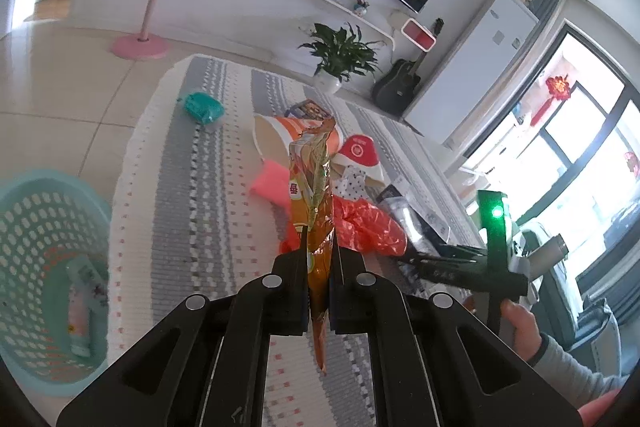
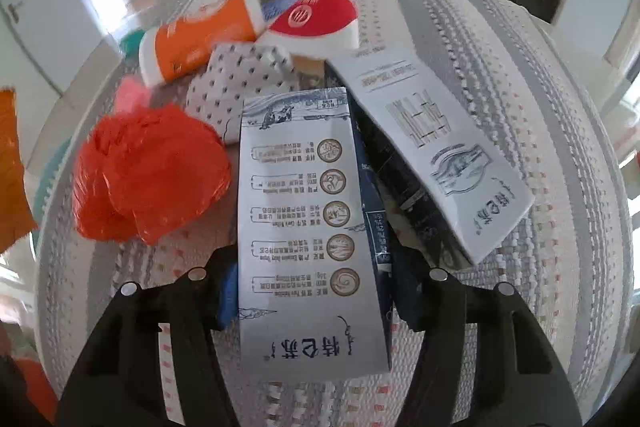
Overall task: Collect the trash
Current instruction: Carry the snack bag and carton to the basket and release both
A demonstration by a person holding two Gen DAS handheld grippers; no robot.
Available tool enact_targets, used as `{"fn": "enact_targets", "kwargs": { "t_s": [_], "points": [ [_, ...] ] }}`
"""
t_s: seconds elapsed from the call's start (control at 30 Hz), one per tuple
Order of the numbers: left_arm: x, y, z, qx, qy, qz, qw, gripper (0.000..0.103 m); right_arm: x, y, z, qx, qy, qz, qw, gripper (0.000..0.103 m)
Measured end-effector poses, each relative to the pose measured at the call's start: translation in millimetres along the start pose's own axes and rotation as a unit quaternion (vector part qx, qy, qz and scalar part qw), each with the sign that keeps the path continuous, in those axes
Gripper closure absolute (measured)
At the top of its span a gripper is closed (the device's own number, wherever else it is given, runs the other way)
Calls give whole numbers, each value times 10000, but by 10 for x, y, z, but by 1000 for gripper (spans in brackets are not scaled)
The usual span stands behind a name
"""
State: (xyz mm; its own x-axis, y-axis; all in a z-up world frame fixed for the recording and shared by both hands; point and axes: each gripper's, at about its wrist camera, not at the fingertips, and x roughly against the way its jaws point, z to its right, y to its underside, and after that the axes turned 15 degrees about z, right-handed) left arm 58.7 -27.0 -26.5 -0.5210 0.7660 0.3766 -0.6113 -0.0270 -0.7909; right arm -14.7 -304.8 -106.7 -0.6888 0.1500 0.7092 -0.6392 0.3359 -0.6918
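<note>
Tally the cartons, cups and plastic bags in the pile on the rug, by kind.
White printed cartons: 2, the near carton and the far carton
Paper cups: 2, the orange cup and the red-and-white cup
Plastic bags: 1, the red bag
Total: 5

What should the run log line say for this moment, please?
left gripper: shut on orange wrapper | right gripper: astride white carton | basket: left of rug
</note>
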Motion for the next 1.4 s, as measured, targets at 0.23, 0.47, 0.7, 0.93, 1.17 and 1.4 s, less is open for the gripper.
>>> {"fn": "enact_targets", "kwargs": {
  "t_s": [0.23,0.47,0.7,0.93,1.17,1.4],
  "points": [
    [444,-227,-242,172,-324,657,9972,99,698,-345,-366,217,-308,1001,9943,47],
    [893,-426,-708,409,-1230,1104,9854,99,1005,-657,-1633,941,-1469,1375,9750,46],
    [1107,-393,-1264,739,-2240,838,9682,99,689,-515,-2720,1436,-2076,987,9626,46],
    [1160,-293,-1743,1153,-2755,264,9540,97,74,-271,-3355,1418,-2155,215,9659,46],
    [1246,-272,-1836,1289,-3030,193,9440,61,-142,-174,-3521,1433,-1989,36,9695,44],
    [1231,-300,-1743,1170,-2921,317,9487,61,-80,-115,-3418,1400,-2031,32,9691,42]
  ]
}}
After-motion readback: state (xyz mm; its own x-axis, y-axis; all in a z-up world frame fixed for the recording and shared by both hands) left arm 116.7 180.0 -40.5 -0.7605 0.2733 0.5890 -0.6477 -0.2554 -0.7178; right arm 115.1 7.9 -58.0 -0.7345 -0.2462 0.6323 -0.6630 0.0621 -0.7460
